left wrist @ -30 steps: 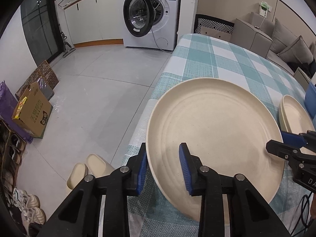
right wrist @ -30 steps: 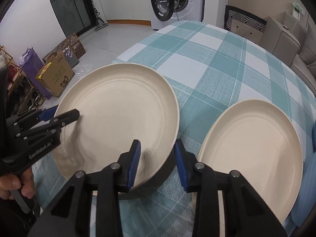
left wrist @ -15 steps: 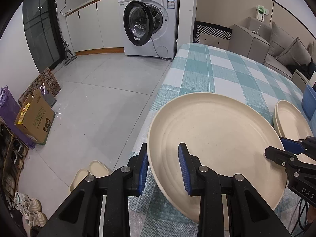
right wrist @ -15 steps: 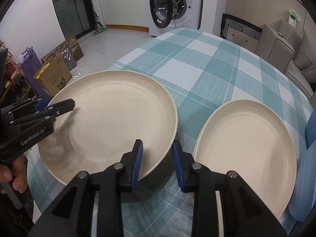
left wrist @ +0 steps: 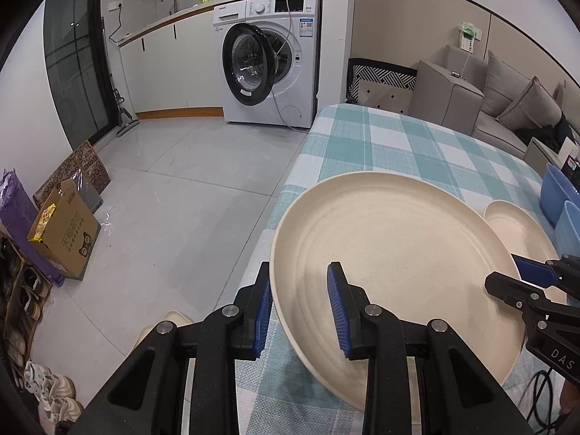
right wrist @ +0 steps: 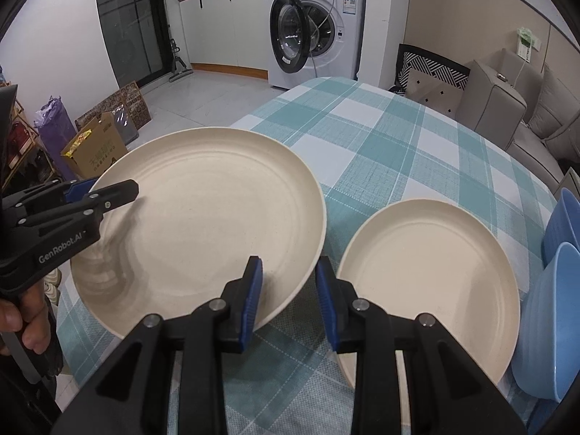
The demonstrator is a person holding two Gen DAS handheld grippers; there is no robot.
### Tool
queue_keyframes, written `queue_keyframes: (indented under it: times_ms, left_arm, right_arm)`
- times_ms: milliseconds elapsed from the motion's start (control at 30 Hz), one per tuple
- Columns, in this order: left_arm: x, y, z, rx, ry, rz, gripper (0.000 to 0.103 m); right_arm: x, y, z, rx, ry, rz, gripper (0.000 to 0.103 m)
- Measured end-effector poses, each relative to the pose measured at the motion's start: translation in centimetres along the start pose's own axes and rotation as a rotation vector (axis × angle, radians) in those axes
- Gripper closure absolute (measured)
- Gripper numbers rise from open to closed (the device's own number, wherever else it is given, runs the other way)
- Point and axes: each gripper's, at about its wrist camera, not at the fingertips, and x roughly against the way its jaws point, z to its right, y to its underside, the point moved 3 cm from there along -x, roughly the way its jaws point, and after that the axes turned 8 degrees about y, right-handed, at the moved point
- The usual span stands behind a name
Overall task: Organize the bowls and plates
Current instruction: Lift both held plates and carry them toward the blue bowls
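The large plate [right wrist: 203,217] sits face up over the near left corner of the counter [right wrist: 398,145], its hollow toward the cameras. It looks tilted, with its left side raised; whether any part of it touches the checked cloth cannot be told. Being round, it has no long axis to speak of. Its left rim reaches past the counter's left edge, with the tiled floor [left wrist: 163,199] below.

The left gripper [left wrist: 301,308] straddles the plate's left rim: one blue finger is outside and under the edge, the other lies on the inner face. The fingers stand apart by more than the rim's thickness, so a firm grip cannot be confirmed. The right gripper [right wrist: 288,290] straddles the plate's near right rim in the same way, one finger over the inner face and the other outside, between this plate and its neighbour. A gap shows beside the rim there too, so I cannot tell whether it clamps.

The small plate [right wrist: 431,282] lies flat and face up just beside the large one on the right, the two rims close but apart. Two blue bowls [right wrist: 554,308] rest at the counter's right edge, tight against the small plate. Beyond the plates the cloth runs open toward the far edge, where a washing machine [left wrist: 272,61] and a sofa [left wrist: 507,108] stand.
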Motion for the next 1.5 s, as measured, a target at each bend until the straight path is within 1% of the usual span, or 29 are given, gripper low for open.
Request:
queue_keyframes:
  times_ms: [400, 833, 1200, 1500]
  left_arm:
    - [1.3, -0.6, 4.0, -0.062, 0.036, 0.033, 0.073]
    - [2.0, -0.6, 8.8, -0.131, 0.074, 0.060, 0.073]
    - [1.2, -0.2, 12.2, -0.171, 0.116, 0.053, 0.073]
    - [-0.1, 0.0, 14.5, -0.210, 0.124, 0.046, 0.073]
  right_arm:
    - [2.7, 0.8, 3.1, -0.056, 0.048, 0.035, 0.073]
    - [5.1, 3.0, 6.5, -0.111, 0.096, 0.045, 0.073]
    - [6.0, 5.3, 9.6, -0.168, 0.114, 0.036, 0.073]
    - [5.8, 6.6, 11.5, -0.210, 0.121, 0.020, 0.073]
